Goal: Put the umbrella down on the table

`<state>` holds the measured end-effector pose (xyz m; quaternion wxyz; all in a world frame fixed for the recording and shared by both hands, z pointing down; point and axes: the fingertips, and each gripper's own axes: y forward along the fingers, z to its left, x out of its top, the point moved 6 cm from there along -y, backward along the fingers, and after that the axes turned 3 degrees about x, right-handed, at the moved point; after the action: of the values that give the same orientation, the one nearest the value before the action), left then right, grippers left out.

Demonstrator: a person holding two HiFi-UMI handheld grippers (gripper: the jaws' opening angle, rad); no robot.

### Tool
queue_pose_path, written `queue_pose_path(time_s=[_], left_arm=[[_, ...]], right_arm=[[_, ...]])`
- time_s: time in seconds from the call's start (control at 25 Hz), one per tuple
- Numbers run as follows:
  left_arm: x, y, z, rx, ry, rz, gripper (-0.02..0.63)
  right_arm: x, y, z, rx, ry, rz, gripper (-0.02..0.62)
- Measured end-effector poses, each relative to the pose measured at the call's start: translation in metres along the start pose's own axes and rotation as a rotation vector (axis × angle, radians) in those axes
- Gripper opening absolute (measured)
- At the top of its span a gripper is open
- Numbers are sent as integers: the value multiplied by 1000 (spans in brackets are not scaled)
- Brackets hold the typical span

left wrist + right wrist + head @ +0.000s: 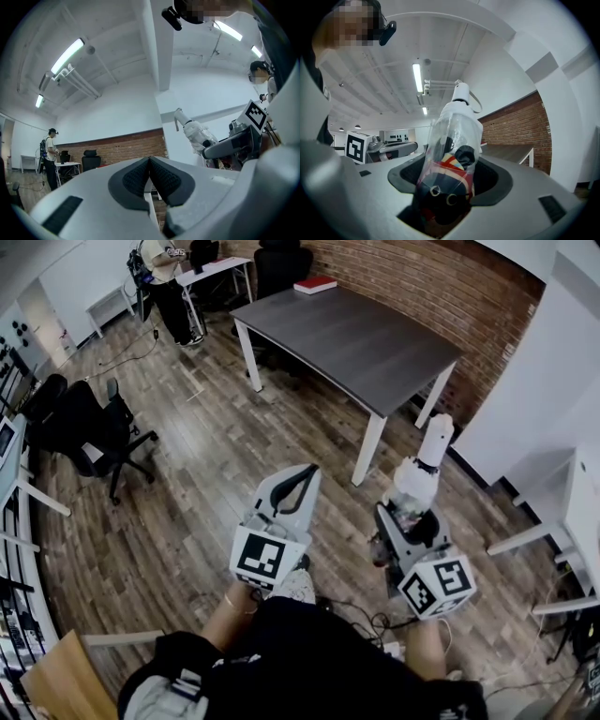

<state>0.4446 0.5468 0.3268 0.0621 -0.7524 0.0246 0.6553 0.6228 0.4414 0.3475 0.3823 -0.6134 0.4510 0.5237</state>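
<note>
**Umbrella in the right gripper, table well apart**

The right gripper, in the lower right of the head view, has its jaws set wide and clamped on a folded umbrella in a clear plastic sleeve. The umbrella's white handle end points up-frame towards the near white leg of the dark grey rectangular table. The umbrella is over the wooden plank floor, well apart from the tabletop.

In the right gripper view the dark pads sit on both sides of the sleeve. Red, white and dark fabric and two small metal rings show through it, and any print there is too blurred to read.

The left gripper is at lower centre. Its own view shows the ribbed pads touching with nothing between them.

Each gripper carries a cube with black-and-white square markers, which are patterns rather than letters.

A red book lies at the table's far end, beside the red brick wall.
</note>
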Motion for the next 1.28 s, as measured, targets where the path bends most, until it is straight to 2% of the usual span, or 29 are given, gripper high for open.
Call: queue_pose_path(time_s=[0.32, 0.6, 0.8, 0.92, 1.28], left_arm=[[2, 26, 7, 22, 14, -17, 3], [-6, 65, 32, 17, 6, -29, 3], [-9, 99, 66, 6, -10, -45, 3], [-13, 117, 92, 6, 10, -41, 3], [-22, 164, 181, 10, 15, -64, 3]], right_arm=[[7, 14, -26, 3, -14, -4, 284], [15, 55, -50, -4, -20, -4, 284], [21, 101, -68, -3, -24, -6, 284], [22, 134, -75, -4, -26, 3, 284], [30, 241, -78, 5, -34, 6, 284]])
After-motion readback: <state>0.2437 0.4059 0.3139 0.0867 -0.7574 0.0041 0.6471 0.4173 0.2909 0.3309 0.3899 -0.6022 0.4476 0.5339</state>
